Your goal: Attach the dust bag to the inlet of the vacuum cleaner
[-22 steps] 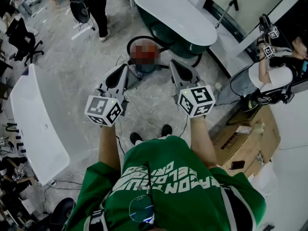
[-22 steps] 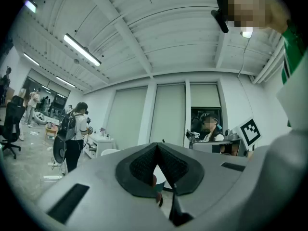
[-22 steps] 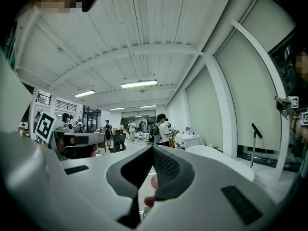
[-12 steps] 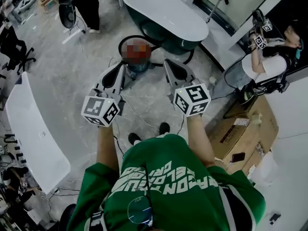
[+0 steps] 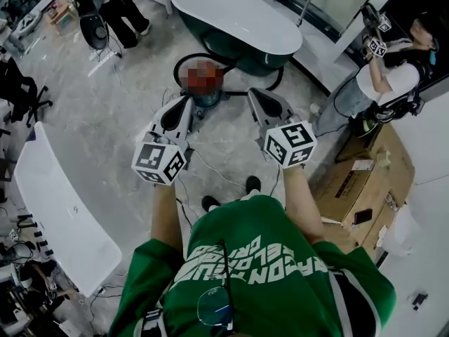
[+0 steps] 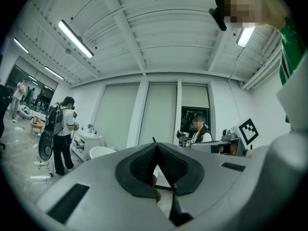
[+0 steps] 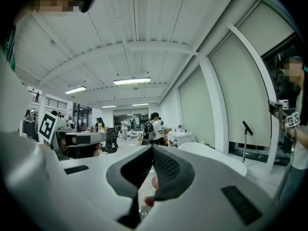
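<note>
The person is holding both claws out level, side by side above the floor point(image 5: 119, 118). The left claw point(image 5: 186, 102) is pressing its jaws together with nothing between them. The right claw point(image 5: 252, 94) is doing the same, pressed together and empty. The vacuum point(image 5: 209, 101) is sitting on the floor at 12 o'clock, just beyond the claw tips and between them, with its black hose point(image 5: 189, 56) looping behind it. A tub point(image 5: 238, 20) is standing farther off at 12 o'clock, and a box point(image 5: 354, 181) is lying at 3 o'clock.
</note>
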Available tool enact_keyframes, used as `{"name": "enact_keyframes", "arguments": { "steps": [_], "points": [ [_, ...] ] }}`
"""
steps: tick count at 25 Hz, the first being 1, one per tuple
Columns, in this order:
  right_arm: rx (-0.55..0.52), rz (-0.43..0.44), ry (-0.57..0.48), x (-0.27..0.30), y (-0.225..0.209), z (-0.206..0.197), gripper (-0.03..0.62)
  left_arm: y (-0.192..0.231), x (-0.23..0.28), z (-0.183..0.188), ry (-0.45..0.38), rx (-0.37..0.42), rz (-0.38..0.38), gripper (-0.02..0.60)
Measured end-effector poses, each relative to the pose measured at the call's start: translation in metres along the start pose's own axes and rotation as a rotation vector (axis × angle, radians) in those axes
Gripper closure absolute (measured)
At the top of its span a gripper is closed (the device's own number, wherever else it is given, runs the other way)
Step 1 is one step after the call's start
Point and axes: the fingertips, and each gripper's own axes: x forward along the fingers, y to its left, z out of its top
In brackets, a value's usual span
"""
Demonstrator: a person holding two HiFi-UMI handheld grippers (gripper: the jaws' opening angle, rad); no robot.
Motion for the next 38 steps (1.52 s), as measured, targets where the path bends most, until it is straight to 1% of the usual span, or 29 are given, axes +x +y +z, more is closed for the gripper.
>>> {"name": "enact_keyframes", "arguments": {
  "steps": [5, 11, 14, 16, 19, 23, 27, 34, 38],
  "points": [
    [0.001, -0.023, 0.016, 0.013, 0.012, -0.012, 0.586, 0.029, -0.020, -0.011, 0.015, 0.010, -0.008, 0.580],
    [-0.010, -0.050, 0.044, 0.035, 0.026, -0.025, 0.586, 0.079, -0.045, -0.025, 0.036, 0.010, 0.031, 0.580],
    [-0.010, -0.030, 0.068, 0.059, 0.028, -0.035, 0.587, 0.111, -0.045, -0.031, 0.038, -0.007, 0.068, 0.580],
    [-0.011, -0.011, 0.078, 0.078, 0.026, -0.039, 0.586, 0.125, -0.039, -0.036, 0.040, -0.004, 0.077, 0.580],
    [-0.018, 0.014, 0.076, 0.115, 0.019, -0.044, 0.586, 0.150, -0.020, -0.041, 0.040, 0.011, 0.071, 0.580],
    [-0.015, 0.063, 0.063, 0.184, 0.012, -0.047, 0.586, 0.201, 0.002, -0.046, 0.057, 0.022, 0.083, 0.580],
    [-0.019, 0.106, 0.076, 0.249, 0.006, -0.054, 0.587, 0.247, 0.023, -0.054, 0.076, 0.029, 0.085, 0.580],
    [-0.021, 0.172, 0.123, 0.344, -0.018, -0.067, 0.586, 0.316, 0.066, -0.074, 0.109, 0.033, 0.130, 0.580],
    [-0.022, 0.239, 0.159, 0.384, -0.017, -0.087, 0.586, 0.345, 0.072, -0.093, 0.139, 0.016, 0.176, 0.580]
  ]
}}
